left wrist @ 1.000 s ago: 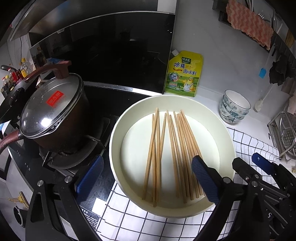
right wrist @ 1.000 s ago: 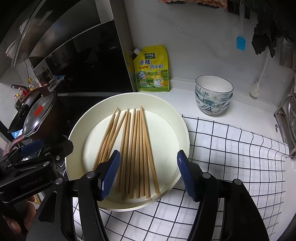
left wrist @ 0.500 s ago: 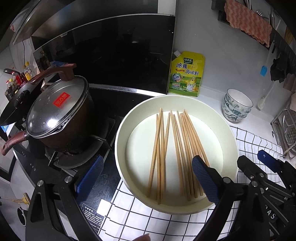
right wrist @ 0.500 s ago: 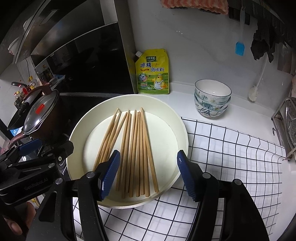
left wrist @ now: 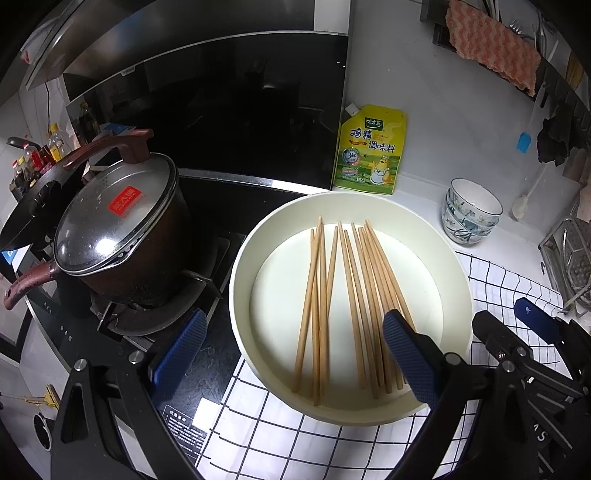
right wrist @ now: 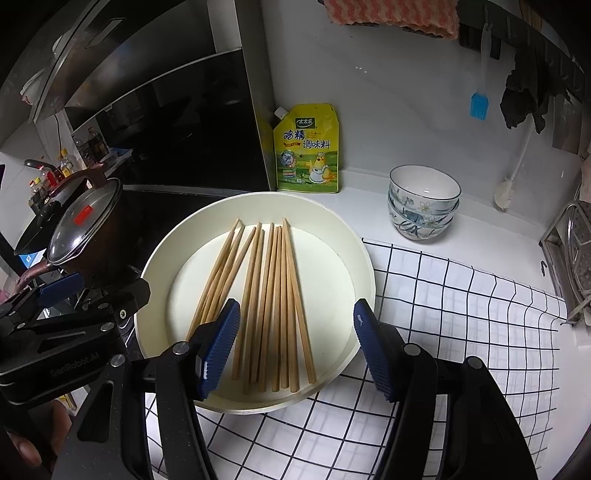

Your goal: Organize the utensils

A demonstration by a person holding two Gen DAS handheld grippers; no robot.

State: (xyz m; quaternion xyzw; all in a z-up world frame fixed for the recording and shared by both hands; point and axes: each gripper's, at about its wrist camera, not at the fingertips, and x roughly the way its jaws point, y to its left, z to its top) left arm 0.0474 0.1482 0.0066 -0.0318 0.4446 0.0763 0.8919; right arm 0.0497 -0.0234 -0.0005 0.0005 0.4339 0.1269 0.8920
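Right gripper's pad (right wrist: 218, 350) hides the near ends of several chopsticks (right wrist: 266, 295); bottles (right wrist: 44, 181) at nine o'clock too small to identify; orange cloth (right wrist: 388, 14) cropped at twelve.

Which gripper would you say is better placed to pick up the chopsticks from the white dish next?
Probably the right gripper: its open jaws already straddle the chopsticks in the white dish. The left gripper sits off toward the stove side.
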